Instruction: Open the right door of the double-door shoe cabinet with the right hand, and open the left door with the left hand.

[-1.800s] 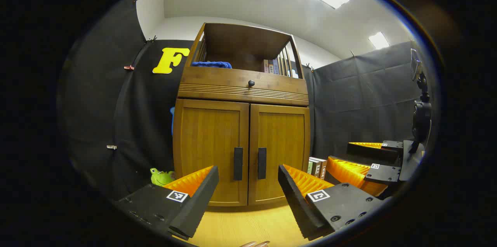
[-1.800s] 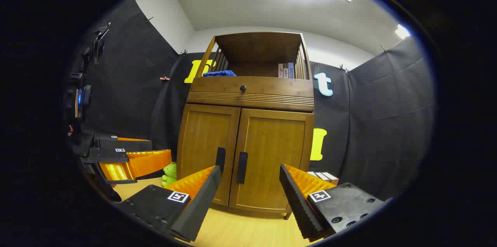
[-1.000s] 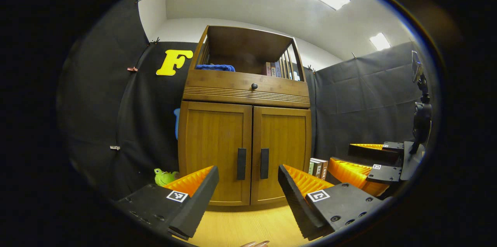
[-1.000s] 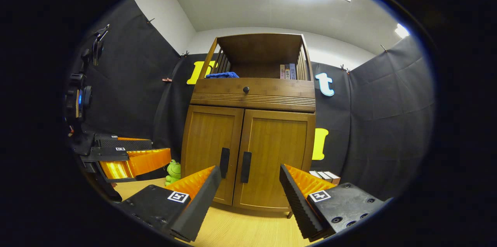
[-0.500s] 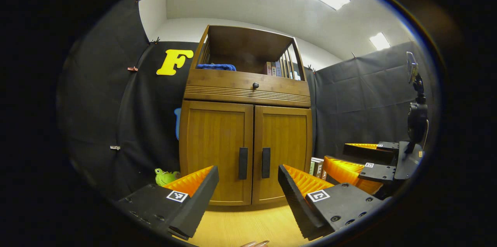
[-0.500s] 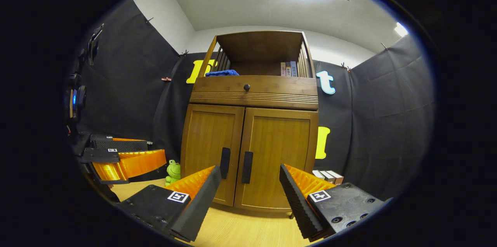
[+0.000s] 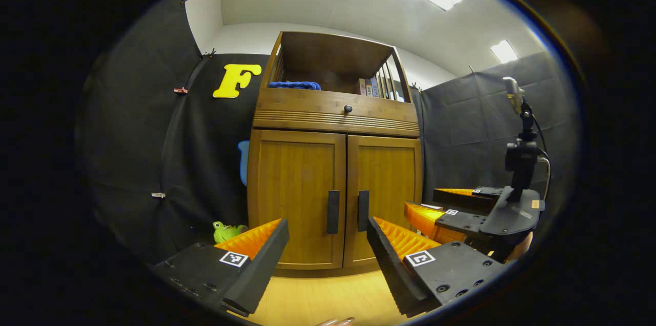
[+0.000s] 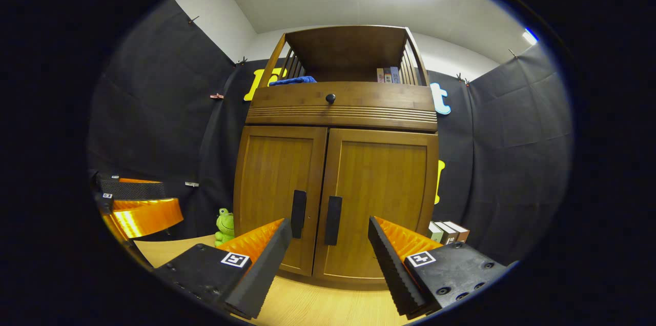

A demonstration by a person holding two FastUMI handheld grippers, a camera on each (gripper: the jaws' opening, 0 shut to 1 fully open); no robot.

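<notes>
A wooden shoe cabinet [image 7: 335, 110] [image 8: 341, 108] stands ahead with both doors closed. Its left door [image 7: 294, 198] [image 8: 277, 182] and right door [image 7: 389, 182] [image 8: 379, 203] each carry a dark vertical handle by the centre seam: left handle [image 7: 333, 211] [image 8: 298, 206], right handle [image 7: 363, 210] [image 8: 332, 213]. My left gripper [image 7: 328, 259] is open, short of the doors, nothing between its fingers. My right gripper [image 8: 330, 259] is open too, lined up near the handles and apart from them. In the left gripper view the right gripper [image 7: 451, 208] shows at the right, with a hand under it.
A drawer with a round knob [image 8: 330, 97] sits above the doors; the open shelf holds a blue cloth [image 8: 293, 80] and books [image 8: 388, 75]. A green frog toy [image 8: 223, 226] lies left of the cabinet, boxes [image 8: 447, 231] to its right. Light wooden floor [image 8: 318, 305] runs in front.
Both grippers have moved closer to the cabinet, the right one more; the cabinet looms larger in the right gripper view. The right gripper has advanced in the left gripper view. Doors stay closed.
</notes>
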